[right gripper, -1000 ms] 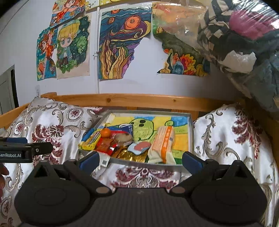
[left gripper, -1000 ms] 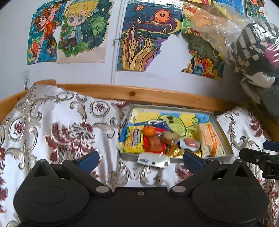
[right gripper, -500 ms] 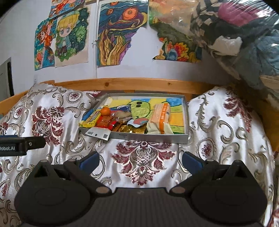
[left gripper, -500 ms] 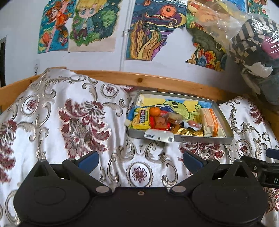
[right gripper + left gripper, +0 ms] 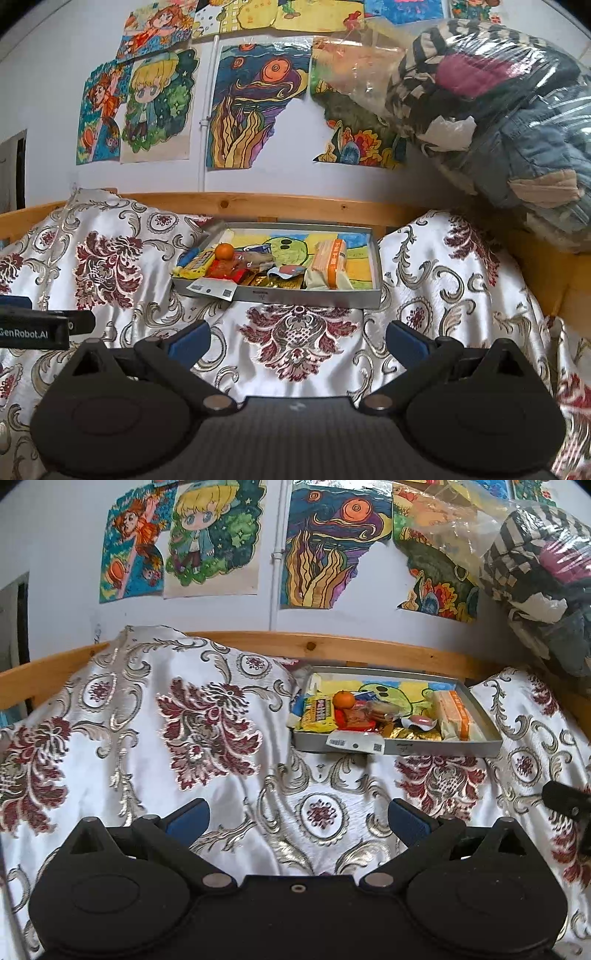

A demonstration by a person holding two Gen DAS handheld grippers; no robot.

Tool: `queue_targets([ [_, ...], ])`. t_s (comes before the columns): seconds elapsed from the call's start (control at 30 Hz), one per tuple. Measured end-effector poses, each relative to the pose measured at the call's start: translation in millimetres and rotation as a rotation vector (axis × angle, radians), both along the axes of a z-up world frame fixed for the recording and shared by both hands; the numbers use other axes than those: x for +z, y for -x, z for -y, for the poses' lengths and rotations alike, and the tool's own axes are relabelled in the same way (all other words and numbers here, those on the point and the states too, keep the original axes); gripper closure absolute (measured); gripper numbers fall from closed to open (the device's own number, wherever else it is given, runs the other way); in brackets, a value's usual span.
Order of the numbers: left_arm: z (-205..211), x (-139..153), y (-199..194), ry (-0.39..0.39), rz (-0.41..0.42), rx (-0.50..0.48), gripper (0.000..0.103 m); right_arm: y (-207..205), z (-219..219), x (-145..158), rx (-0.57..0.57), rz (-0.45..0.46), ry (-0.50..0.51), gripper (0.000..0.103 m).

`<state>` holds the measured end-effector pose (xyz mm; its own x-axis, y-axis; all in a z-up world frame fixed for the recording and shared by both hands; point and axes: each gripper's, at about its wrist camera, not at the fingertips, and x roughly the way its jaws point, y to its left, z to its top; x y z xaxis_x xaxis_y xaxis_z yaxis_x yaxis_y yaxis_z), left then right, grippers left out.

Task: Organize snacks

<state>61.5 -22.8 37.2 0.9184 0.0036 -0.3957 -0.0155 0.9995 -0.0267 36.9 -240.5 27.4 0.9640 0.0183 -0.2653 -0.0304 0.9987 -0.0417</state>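
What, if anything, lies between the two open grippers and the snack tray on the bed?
Nothing visible does. Only the patterned bedspread lies between the right gripper and the tray; the same holds for the left gripper. Both are open and empty.

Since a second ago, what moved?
Both hand-held grippers, left and right, backed away from the shallow grey snack tray, jaws open and empty throughout. The small round orange and the yellow snack packet stayed put in the tray.
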Motion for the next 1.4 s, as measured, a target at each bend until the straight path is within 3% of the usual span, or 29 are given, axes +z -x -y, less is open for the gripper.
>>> queue_targets([
  [0.33, -2.4, -14.9, 20.6, -0.036, 0.027, -0.012, 0.001, 13.7, -3.9, -13.9, 0.001, 0.007, 0.005, 0.000],
  [0.6, -8.4, -24.9, 16.7, 0.002, -0.014, -0.016, 0.001, 11.0, -7.2, -24.4, 0.017, -0.008, 0.015, 0.000],
  [1.4, -7.7, -29.8, 17.2, -0.005, -0.021, -0.019, 0.001, 10.7, -4.0, -31.0, 0.011, -0.031, -0.005, 0.000],
])
